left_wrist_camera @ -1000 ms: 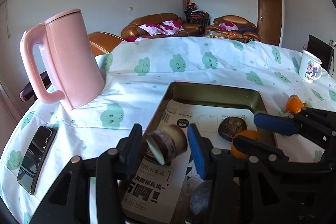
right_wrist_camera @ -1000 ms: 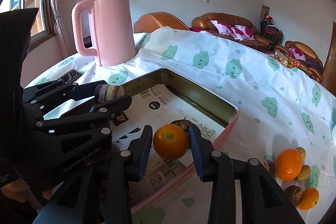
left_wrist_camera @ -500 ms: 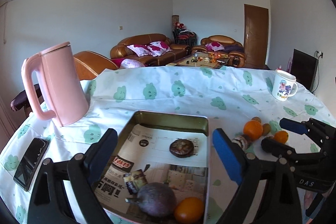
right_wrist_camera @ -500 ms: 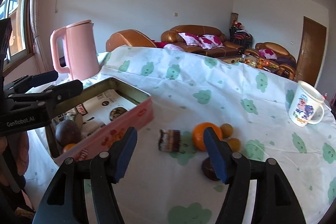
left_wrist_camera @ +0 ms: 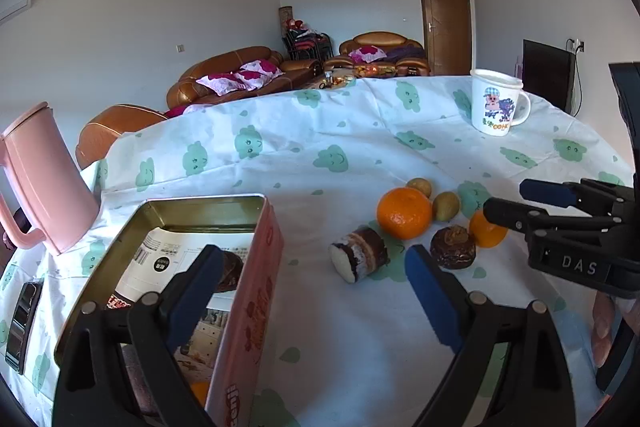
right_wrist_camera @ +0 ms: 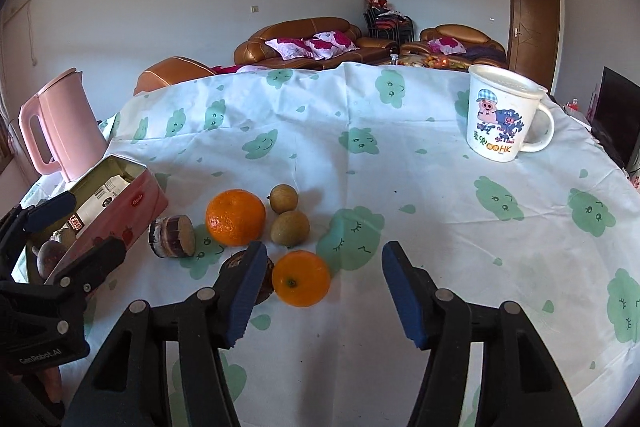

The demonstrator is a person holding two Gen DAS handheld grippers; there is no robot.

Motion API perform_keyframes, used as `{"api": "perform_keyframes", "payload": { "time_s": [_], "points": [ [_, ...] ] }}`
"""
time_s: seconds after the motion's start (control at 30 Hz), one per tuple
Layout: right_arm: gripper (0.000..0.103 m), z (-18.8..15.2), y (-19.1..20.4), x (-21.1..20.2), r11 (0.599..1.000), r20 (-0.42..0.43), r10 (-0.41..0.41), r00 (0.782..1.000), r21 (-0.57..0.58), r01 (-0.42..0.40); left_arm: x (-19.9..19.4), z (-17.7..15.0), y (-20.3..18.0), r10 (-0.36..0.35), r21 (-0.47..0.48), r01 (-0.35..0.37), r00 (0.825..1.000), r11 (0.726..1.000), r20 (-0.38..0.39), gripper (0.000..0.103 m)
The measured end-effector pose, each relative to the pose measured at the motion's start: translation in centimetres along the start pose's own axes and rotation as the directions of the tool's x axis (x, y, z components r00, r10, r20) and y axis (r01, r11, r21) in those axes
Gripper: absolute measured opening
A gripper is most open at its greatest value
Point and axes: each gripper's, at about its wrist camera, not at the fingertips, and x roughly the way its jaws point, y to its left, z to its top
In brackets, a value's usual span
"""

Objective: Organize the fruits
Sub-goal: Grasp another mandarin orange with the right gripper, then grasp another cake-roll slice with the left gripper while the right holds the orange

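Now both tongs, left tongs (left_wrist_camera: 312,291) and right tongs (right_wrist_camera: 318,291), are hanging open and empty after dropping fruit in the tin (left_wrist_camera: 256,291), lining up the small orange (right_wrist_camera: 301,279) next.

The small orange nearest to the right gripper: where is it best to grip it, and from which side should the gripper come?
Grip the small orange across its widest middle. It is round, so any opposite sides serve. The open right gripper would probably best come from above and shift a little to its left, because the dark brown fruit sits close on that side and the left finger needs that narrow gap.
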Motion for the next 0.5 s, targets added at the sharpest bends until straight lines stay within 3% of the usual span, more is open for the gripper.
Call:
{"api": "perform_keyframes", "payload": {
  "time_s": [0.1, 0.17, 0.37, 0.5],
  "points": [
    [0.048, 0.0, -0.1, 1.0, 0.999, -0.051, 0.039, 0.998, 0.008, -0.039, 0.9, 0.2, -0.2, -0.02, -0.009, 0.02, 0.999, 1.0, -0.028, 0.089],
    [0.048, 0.0, 0.0, 1.2, 0.999, -0.06, 0.054, 0.997, 0.009, -0.054, 1.4, 0.4, -0.6, -0.033, 0.002, 0.033, 0.998, 0.999, -0.047, 0.08],
    [0.042, -0.2, 0.8, 1.6, 0.996, -0.094, 0.084, 0.992, -0.017, -0.086, 4.1, 0.8, -1.4, -0.1, -0.007, 0.1, 0.984, 0.995, -0.144, 0.067],
    [0.04, -0.2, 0.2, 1.9, 0.995, -0.103, 0.105, 0.989, 0.013, -0.104, 5.3, 1.0, -1.7, -0.089, -0.005, 0.089, 0.98, 0.996, -0.175, 0.059]
  ]
}}
